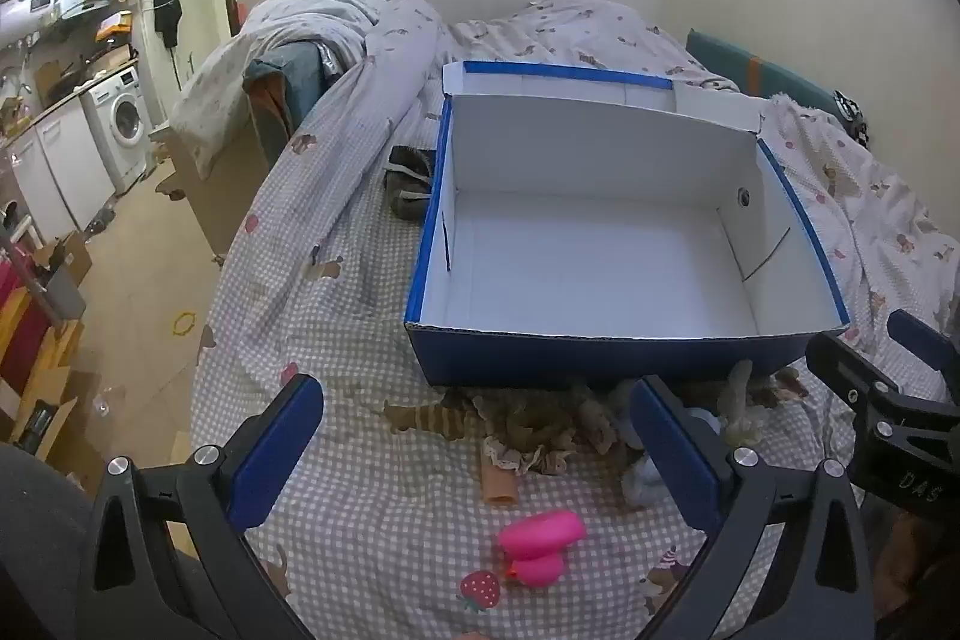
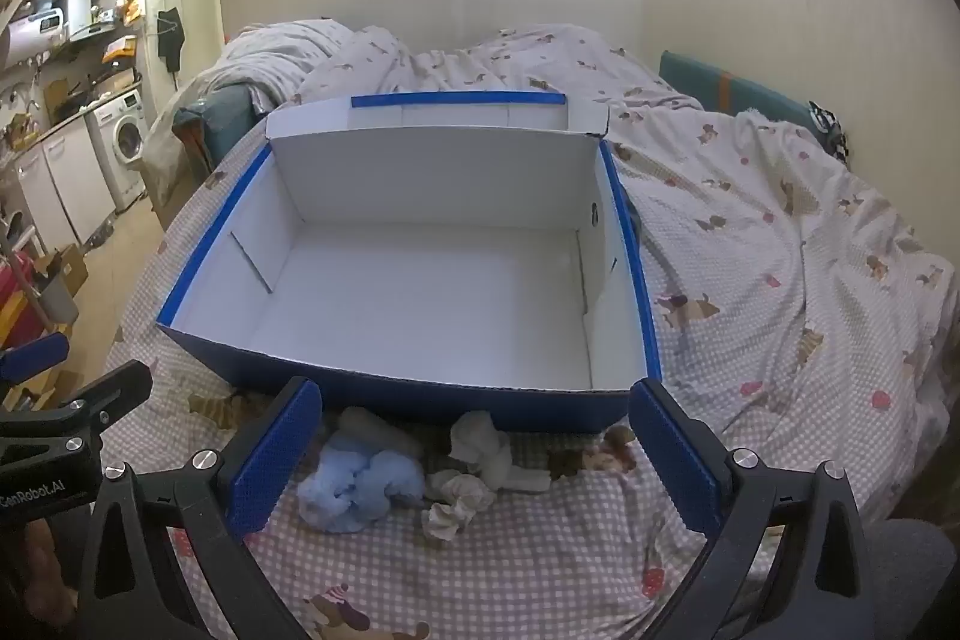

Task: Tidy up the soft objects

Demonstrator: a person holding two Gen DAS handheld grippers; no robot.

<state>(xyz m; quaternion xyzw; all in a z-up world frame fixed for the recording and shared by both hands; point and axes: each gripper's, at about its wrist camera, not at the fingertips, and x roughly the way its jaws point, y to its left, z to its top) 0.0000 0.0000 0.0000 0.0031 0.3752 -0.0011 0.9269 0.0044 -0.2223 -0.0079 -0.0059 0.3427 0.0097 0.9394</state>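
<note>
Blue cardboard box (image 1: 606,358), white inside, lid flipped back, on checked bedsheet (image 1: 384,520). Just before its near wall: brown frilly cloth (image 1: 528,436), pale blue plush (image 2: 354,490), white crumpled socks (image 2: 480,454), pink toy (image 1: 540,538) nearer. Left gripper (image 1: 474,454) spread wide, gripping nothing. Right gripper (image 2: 474,454) likewise wide apart, above the plush, touching none.
</note>
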